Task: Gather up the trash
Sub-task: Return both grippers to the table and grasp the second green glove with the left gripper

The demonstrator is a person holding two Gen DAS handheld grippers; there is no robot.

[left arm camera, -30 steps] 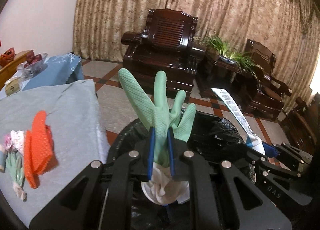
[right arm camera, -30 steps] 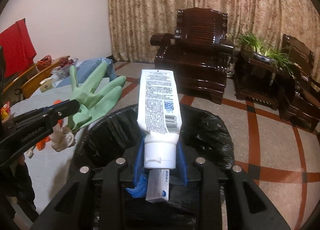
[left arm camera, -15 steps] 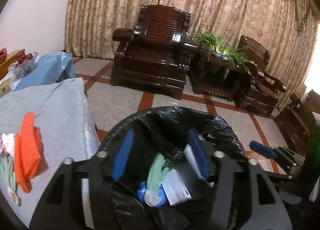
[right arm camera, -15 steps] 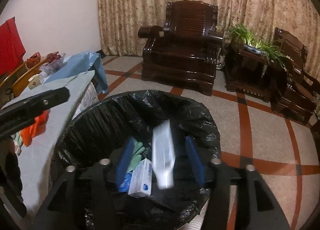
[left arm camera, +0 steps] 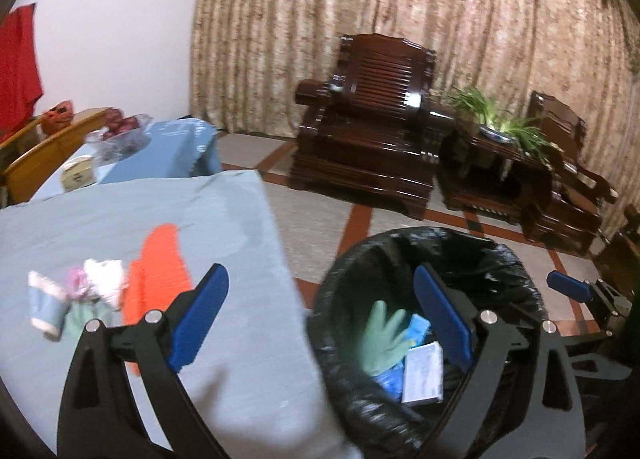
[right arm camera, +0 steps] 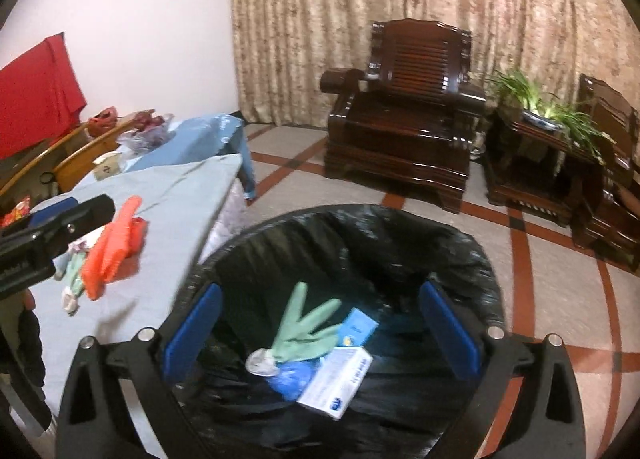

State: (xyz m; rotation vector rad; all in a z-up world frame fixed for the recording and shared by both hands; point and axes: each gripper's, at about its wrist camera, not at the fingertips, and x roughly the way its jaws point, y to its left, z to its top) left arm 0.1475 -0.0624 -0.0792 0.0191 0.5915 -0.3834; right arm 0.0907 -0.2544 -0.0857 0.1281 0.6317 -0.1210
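A bin lined with a black bag (right arm camera: pixel 472 255) stands beside the table; it also shows in the left wrist view (left arm camera: pixel 512 259). Inside lie a green rubber glove (right arm camera: pixel 306 329), a white tube (right arm camera: pixel 340 381) and a blue box (right arm camera: pixel 360 325). The glove also shows in the left wrist view (left arm camera: pixel 382 335). My right gripper (right arm camera: pixel 322 335) is open and empty above the bin. My left gripper (left arm camera: pixel 322 317) is open and empty, over the gap between table edge and bin. An orange glove (left arm camera: pixel 154 271) and crumpled scraps (left arm camera: pixel 76 299) lie on the grey tablecloth (left arm camera: pixel 224 339).
Dark wooden armchairs (right arm camera: pixel 404 139) and a side table with a plant (right arm camera: pixel 536 139) stand on the tiled floor. A blue-covered table (left arm camera: pixel 160 147) with a bowl and wooden chairs (left arm camera: pixel 48 147) are at the left. A red cloth (right arm camera: pixel 36 95) hangs there.
Both grippers opened and dropped their loads: the green glove and the white tube fell into the bin. My left gripper has since swung left toward the table.
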